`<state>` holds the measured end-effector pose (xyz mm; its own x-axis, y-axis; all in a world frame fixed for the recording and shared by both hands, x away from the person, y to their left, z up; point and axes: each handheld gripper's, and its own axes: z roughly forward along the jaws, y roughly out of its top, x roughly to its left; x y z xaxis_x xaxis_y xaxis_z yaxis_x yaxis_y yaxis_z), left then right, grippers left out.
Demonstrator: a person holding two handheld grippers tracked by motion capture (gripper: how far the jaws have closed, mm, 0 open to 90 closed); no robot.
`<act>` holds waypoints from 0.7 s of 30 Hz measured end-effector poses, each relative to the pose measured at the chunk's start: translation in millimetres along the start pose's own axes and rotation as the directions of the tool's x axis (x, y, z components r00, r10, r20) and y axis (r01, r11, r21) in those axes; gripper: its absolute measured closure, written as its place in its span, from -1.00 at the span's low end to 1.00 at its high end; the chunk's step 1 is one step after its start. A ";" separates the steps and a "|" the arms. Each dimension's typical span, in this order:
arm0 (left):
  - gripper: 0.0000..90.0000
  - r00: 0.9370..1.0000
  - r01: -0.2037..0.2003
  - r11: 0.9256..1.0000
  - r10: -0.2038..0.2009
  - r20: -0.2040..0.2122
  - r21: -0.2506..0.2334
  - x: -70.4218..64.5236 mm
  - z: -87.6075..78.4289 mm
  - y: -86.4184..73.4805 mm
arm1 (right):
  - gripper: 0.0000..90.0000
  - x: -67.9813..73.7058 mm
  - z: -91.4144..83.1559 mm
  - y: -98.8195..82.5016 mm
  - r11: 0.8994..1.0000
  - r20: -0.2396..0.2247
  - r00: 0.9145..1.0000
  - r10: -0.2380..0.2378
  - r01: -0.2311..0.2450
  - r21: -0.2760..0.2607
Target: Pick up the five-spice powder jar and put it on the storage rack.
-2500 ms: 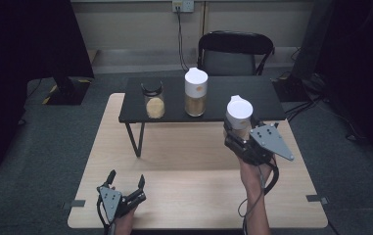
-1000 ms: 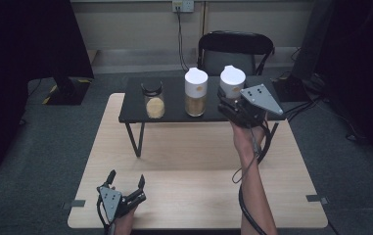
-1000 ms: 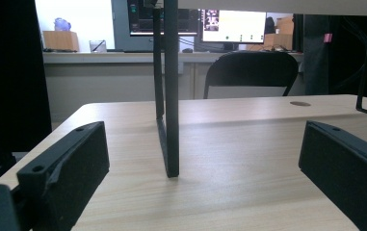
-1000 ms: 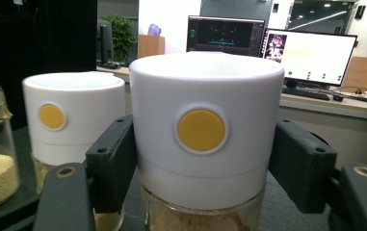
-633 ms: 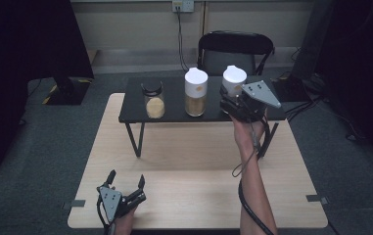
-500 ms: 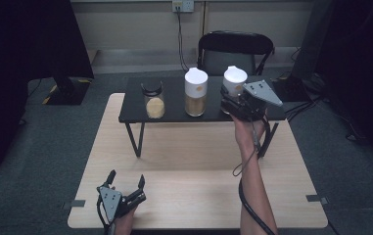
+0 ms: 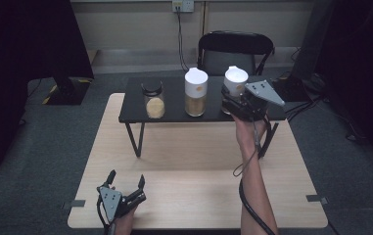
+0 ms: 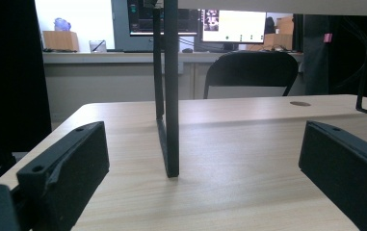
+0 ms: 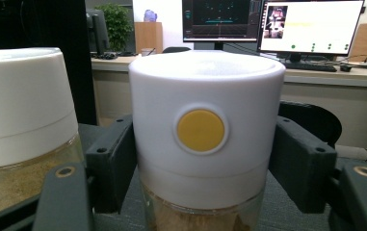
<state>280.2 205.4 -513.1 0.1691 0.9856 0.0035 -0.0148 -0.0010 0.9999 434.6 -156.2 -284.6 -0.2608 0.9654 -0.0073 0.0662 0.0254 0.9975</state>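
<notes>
- The right gripper is up at the little black shelf that stands on the big wooden table.
- Its two black jaws squeeze a jar with a white lid, one jaw on each side.
- In the right gripper view the jar is right in the middle, and a jaw pad presses on its left side and another on its right side.
- The lid has a round yellow dot on the front (it looks like a button).
- Under the lid you can see glass with something light brown inside.
- The jar is at the right end of the shelf; I cannot tell if its bottom sits on the shelf.
- Just beside it, to the left, stands a second jar with a white lid, also with brown stuff in it.
- Farther left on the shelf is a small glass jar with a black lid, well apart from the held jar.
- The left gripper is low at the near edge of the table, far from the jars.
- Its jaws stand wide open and hold nothing (in the left gripper view there is just table between them).
- That view looks at a black shelf leg standing on the wood.
- A black chair is behind the table.
</notes>
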 end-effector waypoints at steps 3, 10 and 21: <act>-0.93 1.000 0.000 1.000 0.000 0.000 0.000 0.0 0.0 0.0 | -0.34 -0.3 0.0 0.3 1.000 0.000 1.000 0.000 0.000 0.002; -0.93 1.000 0.000 1.000 0.000 0.000 0.000 0.0 0.0 0.0 | -0.34 -0.5 1.3 1.8 1.000 0.000 1.000 0.007 -0.007 0.011; -0.93 1.000 0.000 1.000 0.000 0.000 0.000 0.0 0.0 0.0 | -0.35 -0.6 1.2 1.2 1.000 0.000 1.000 0.009 -0.009 0.008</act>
<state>280.2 205.3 -513.1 0.1691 0.9856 0.0035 -0.0153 -0.0010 0.9999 436.0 -156.5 -283.5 -0.2605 0.9655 0.0022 0.0761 0.0183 0.9969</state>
